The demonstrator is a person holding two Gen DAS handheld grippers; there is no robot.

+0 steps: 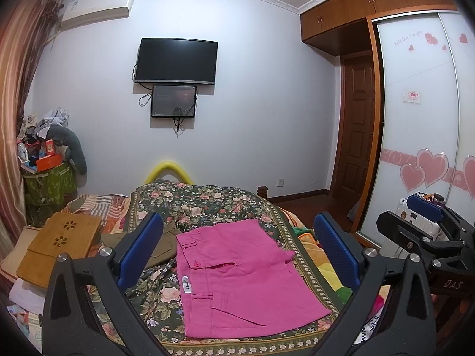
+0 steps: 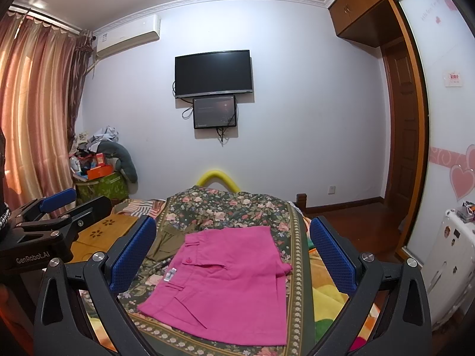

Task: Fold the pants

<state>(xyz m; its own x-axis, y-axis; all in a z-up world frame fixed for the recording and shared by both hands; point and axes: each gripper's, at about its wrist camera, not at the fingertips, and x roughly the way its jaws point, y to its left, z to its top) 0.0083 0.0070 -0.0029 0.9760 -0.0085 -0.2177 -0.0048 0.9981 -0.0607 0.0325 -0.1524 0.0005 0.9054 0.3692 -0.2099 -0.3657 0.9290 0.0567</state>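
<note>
We hold both tools up and back from the pink pants (image 1: 240,276), which lie folded into a compact rectangle on the floral bedspread (image 1: 207,201) of the bed, waistband side toward the wooden lap tray (image 1: 62,246) and a small flap of fabric poking out on the side away from it. The left tool (image 1: 237,255) has its blue pads spread wide and carries nothing; the right tool (image 2: 234,259) is likewise spread and empty, and each shows at the edge of the other's view. We judge the fold to be nearly or fully done, so the step in hand looks like tidying: to do it well we would come down on the protruding flap with one tool, pinch only the top layer, and tuck it flush, while the other tool presses lightly on the pants beside the waistband so the stack does not slide on the soft bedspread. An olive garment (image 1: 160,237) lies just beside the pants, between them and the tray, and we should keep the pads off it. For writing, the right tool's body reads "DAS" in the left view, and the left tool's body reads "GenRobot.AI" in the right view; the white tag (image 1: 186,284) on the waistband is too small to read.
</note>
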